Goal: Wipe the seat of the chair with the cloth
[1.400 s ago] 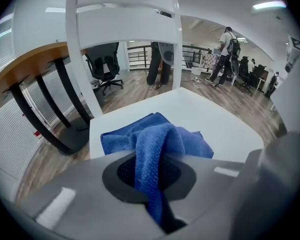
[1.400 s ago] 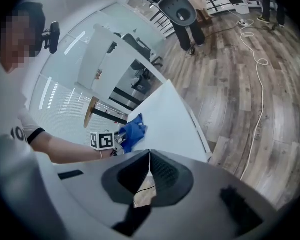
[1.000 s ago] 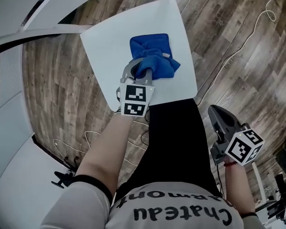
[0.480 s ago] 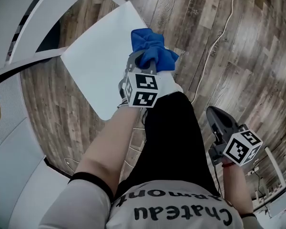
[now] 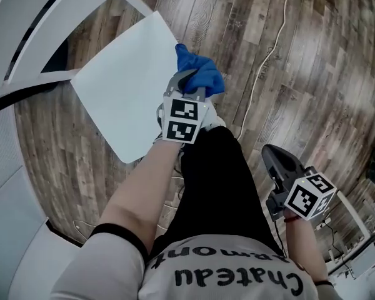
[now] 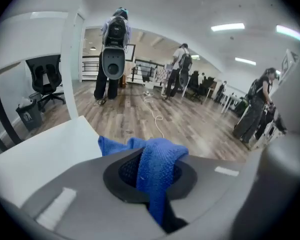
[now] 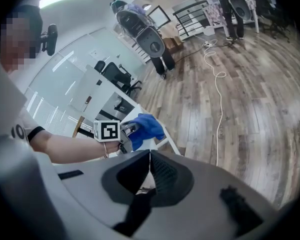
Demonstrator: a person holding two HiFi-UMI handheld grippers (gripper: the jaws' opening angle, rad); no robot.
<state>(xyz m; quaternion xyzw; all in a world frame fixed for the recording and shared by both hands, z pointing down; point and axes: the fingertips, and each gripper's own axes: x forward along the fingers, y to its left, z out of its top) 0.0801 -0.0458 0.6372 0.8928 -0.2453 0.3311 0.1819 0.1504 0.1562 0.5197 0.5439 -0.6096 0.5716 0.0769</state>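
Note:
The white chair seat (image 5: 115, 92) lies below me, tilted in the head view. My left gripper (image 5: 189, 83) is shut on the blue cloth (image 5: 201, 72) at the seat's right edge, and most of the cloth bunches past that edge over the floor. In the left gripper view the cloth (image 6: 157, 166) is pinched between the jaws of the left gripper (image 6: 152, 176), with the seat (image 6: 42, 151) to the left. My right gripper (image 5: 274, 155) hangs by my right hip, away from the chair. Its jaws are shut on nothing in the right gripper view (image 7: 150, 171), which also shows the cloth (image 7: 146, 126).
A white cable (image 5: 262, 67) trails over the wooden floor right of the chair. White desk frames (image 5: 31, 80) stand at the left. My black-trousered leg (image 5: 219, 186) is just below the seat. Several people (image 6: 115, 49) and an office chair (image 6: 45, 79) stand farther off.
My left gripper has dragged the cloth from the middle of the seat to its right edge, where it now overhangs. The right gripper has stayed at my side.

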